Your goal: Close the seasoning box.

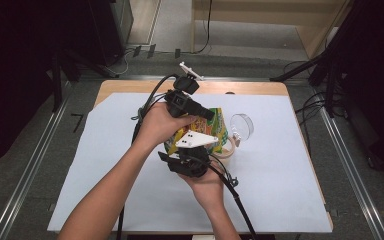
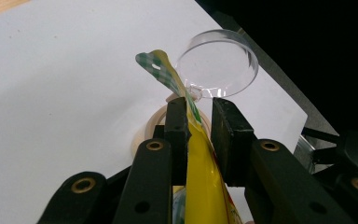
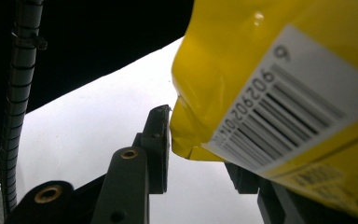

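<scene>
Reaching in from the bottom of the high view, the person's two forearms meet over the middle of the table (image 1: 300, 200), which is covered by a white sheet (image 1: 110, 165). Nearest is the right hand (image 1: 207, 186), holding the right gripper (image 1: 192, 160) with its grey three-cornered plate on top and its cable trailing back toward the person. Just beyond it the left hand (image 1: 160, 124) wraps around the left gripper (image 1: 207, 114), which points to the right across the table.

Between the two grippers is a yellow and green snack bag (image 1: 215, 131), lifted off the sheet. In the left gripper view the two black jaws stand close together, with the thin top edge of the bag (image 2: 200, 186) running up between them; the left jaw touches the foil, while a narrow gap shows on the other side, so the claw is almost closed around the bag's seam. The green checked corner of the bag sticks out above the jaws.

In the right gripper view the bag (image 3: 270, 84) hangs in front of the camera, barcode side showing. One jaw touches its lower corner, the other jaw is mostly hidden behind the bag, and whether this claw is really gripping it I cannot tell.

Beyond the bag, on the sheet, sits a roll of tape (image 2: 145, 128), and just past it a clear round lid (image 2: 217, 63) lies near the far right side of the sheet. Farther still, past the table's wooden far edge, cables (image 1: 130, 52) lie on the grey floor.
</scene>
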Demonstrator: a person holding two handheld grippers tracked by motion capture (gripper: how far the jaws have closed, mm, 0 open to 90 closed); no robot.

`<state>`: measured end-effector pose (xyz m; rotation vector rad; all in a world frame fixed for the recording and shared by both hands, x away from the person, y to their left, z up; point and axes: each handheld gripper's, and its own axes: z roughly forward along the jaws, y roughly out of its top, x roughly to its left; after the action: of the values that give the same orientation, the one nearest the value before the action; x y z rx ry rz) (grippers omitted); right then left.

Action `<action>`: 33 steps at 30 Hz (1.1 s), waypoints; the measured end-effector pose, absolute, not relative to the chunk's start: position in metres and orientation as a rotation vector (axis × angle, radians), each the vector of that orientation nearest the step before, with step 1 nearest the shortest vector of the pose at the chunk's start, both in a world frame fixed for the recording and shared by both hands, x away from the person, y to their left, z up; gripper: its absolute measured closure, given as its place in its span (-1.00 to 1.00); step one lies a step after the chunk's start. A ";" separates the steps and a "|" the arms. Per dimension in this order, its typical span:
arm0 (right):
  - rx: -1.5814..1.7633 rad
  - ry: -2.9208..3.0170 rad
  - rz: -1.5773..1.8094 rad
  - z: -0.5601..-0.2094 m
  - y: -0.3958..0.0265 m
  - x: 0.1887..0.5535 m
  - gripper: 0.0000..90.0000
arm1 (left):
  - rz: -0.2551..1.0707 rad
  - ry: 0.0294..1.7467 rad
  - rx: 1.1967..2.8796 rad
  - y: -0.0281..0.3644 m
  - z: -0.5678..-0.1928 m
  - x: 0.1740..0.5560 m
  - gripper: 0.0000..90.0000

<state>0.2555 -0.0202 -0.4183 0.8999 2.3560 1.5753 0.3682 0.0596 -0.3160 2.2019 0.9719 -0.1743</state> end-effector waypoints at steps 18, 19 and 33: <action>0.844 2.365 1.582 -0.426 -0.017 0.251 0.31 | -0.205 0.970 2.227 0.066 -0.321 0.366 0.71; 0.838 2.371 1.579 -0.427 -0.016 0.250 0.30 | -0.206 0.973 2.236 0.067 -0.323 0.366 0.72; 0.817 2.431 1.577 -0.439 -0.010 0.247 0.20 | -0.240 0.933 2.272 0.073 -0.332 0.361 0.83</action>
<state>0.2470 -0.0099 -0.4394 0.8170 2.4315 1.5768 0.3613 0.0729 -0.3317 2.2719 0.9334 -0.2397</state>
